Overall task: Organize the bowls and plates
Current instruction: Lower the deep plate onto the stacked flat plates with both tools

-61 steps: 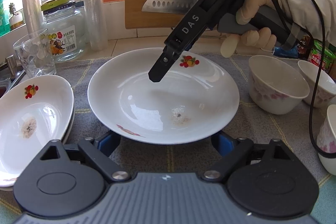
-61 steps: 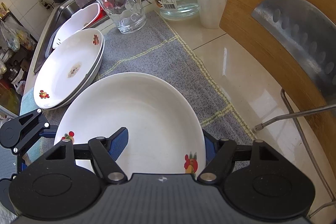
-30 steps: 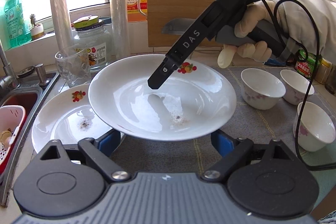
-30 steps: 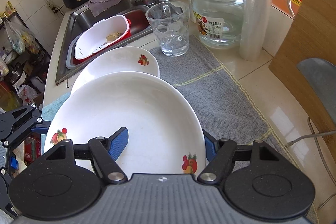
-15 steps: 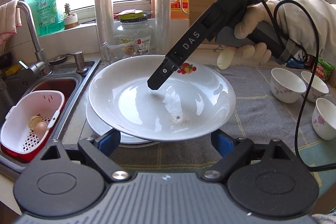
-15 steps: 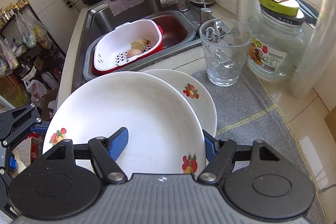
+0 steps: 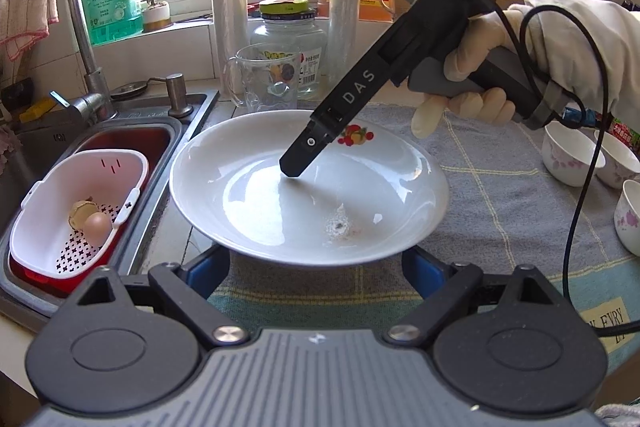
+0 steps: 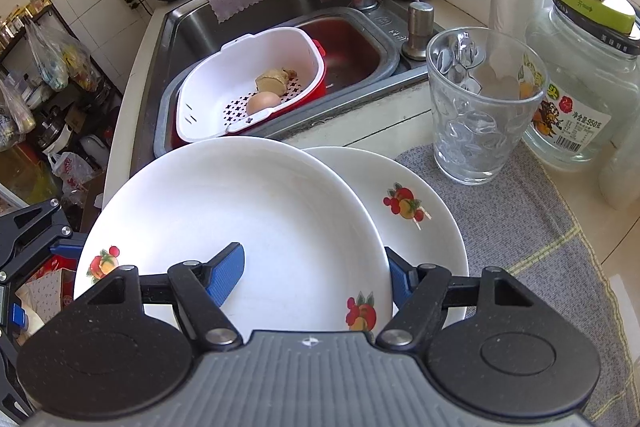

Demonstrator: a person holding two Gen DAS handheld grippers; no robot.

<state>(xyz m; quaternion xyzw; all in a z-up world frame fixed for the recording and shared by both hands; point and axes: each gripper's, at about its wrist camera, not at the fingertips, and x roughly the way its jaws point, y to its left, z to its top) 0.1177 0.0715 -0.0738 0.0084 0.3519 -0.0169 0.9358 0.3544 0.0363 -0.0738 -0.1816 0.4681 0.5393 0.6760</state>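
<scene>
Your right tongs (image 8: 316,273) pinch the plate (image 8: 240,219) rim, one pad inside the dish, one under it. Your left tongs (image 7: 316,263) straddle its near edge, pads beneath; can't tell if they grip. The plate hangs over the stacked plate (image 8: 424,223), which pokes out at 2 o'clock on the counter (image 8: 520,235), sink (image 8: 280,11) at 12.

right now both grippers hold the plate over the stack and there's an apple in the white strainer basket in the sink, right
Not an apple. The right wrist view shows an egg and a ginger piece in the white strainer basket. The rest holds: the left gripper and right gripper hold the plate.
</scene>
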